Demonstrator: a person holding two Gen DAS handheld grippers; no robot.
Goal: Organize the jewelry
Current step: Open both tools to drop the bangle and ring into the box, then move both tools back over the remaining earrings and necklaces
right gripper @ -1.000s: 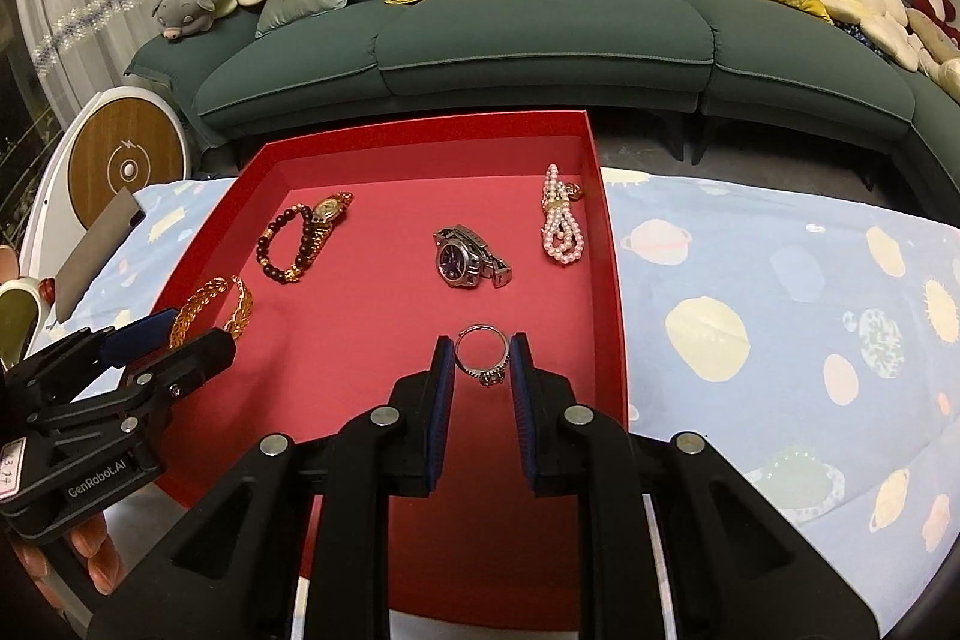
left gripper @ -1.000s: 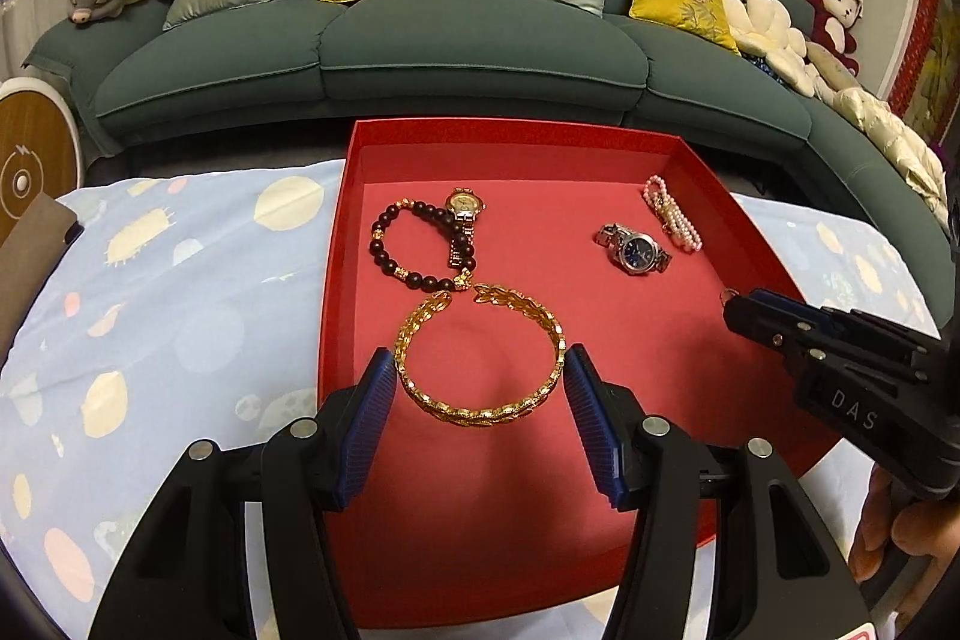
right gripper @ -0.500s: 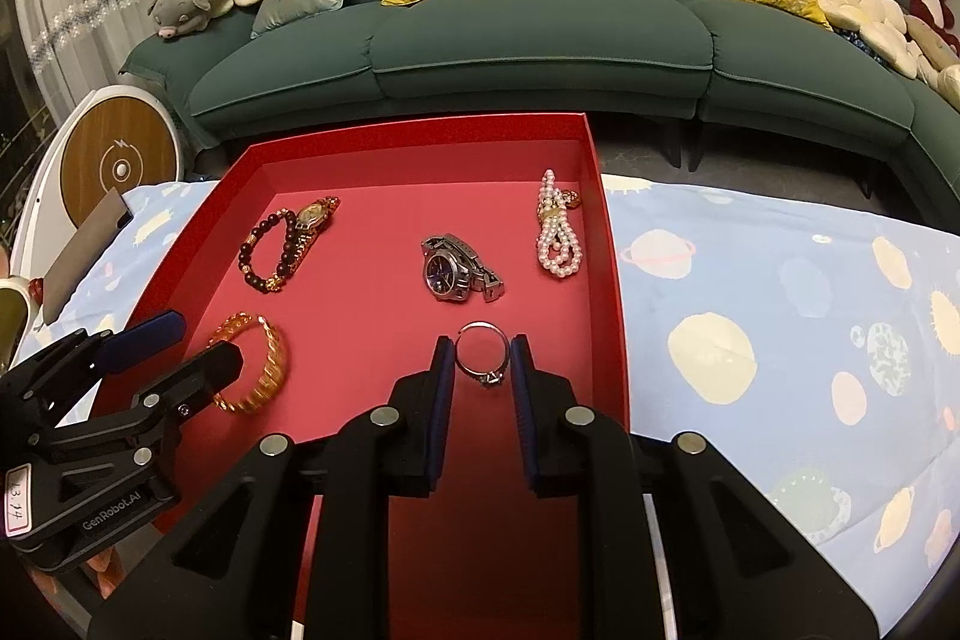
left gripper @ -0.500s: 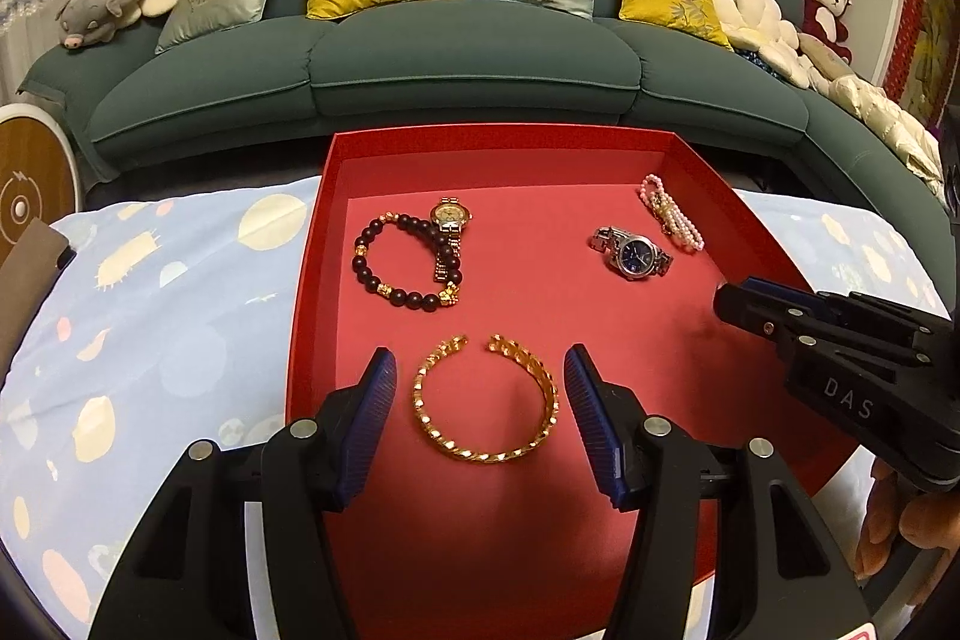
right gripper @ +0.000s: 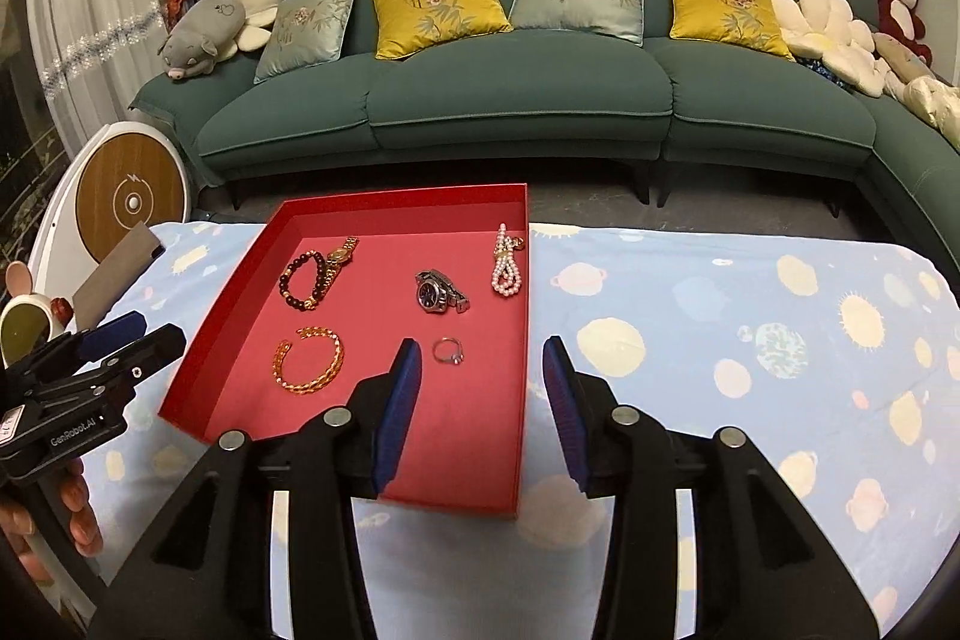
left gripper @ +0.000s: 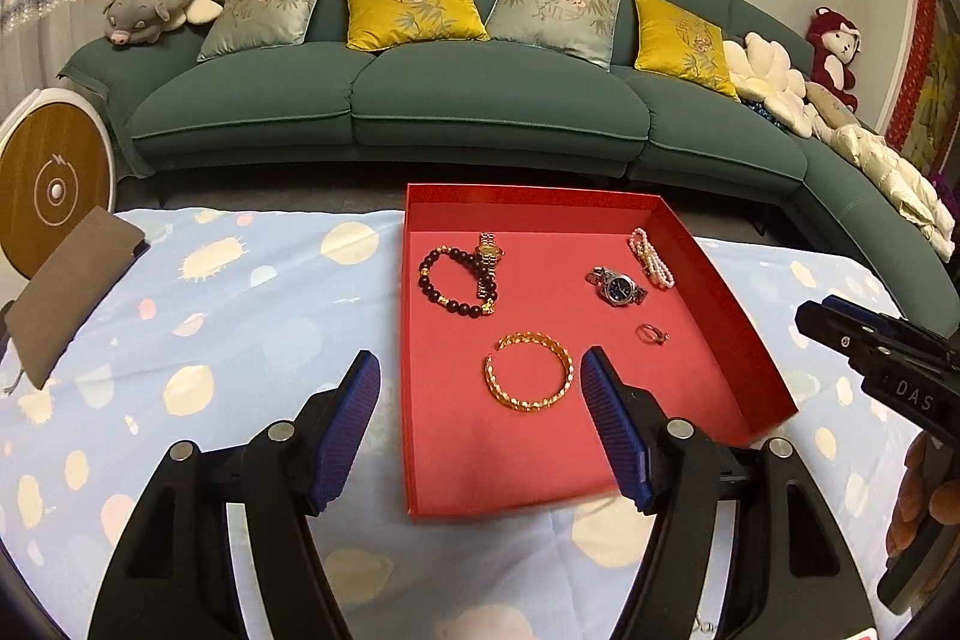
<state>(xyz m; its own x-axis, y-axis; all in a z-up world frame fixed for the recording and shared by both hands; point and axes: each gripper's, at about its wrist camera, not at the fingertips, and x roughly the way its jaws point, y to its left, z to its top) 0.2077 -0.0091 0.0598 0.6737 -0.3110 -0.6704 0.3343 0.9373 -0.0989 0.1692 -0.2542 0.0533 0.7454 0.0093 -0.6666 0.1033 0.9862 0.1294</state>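
A red tray (left gripper: 744, 292) (right gripper: 228, 304) on the patterned cloth holds a gold bangle (left gripper: 528, 379) (right gripper: 309, 361), a silver ring (left gripper: 652, 334) (right gripper: 450, 351), a silver watch (left gripper: 617, 286) (right gripper: 439, 292), a dark bead bracelet (left gripper: 456, 280) (right gripper: 300, 280) with a gold watch (left gripper: 489, 250) (right gripper: 341, 253) beside it, and a pearl bracelet (left gripper: 651, 265) (right gripper: 507, 271). My left gripper (left gripper: 480, 388) hangs above the tray's near left edge, jaws opening, nothing between them. My right gripper (right gripper: 483, 376) hovers over the tray's near right edge, jaws opening, the ring lying free beyond them.
A green sofa (left gripper: 480, 100) with cushions runs behind the table. A brown pouch (left gripper: 66, 292) lies at the cloth's far left, near a round white and wood device (left gripper: 48, 184). A person's hand (right gripper: 54, 514) holds the left gripper. Bare cloth (right gripper: 750, 340) stretches right of the tray.
Both grippers rose and pulled back from the tray while widening. The bangle and the ring, earlier between the jaws, now lie free on the tray floor.
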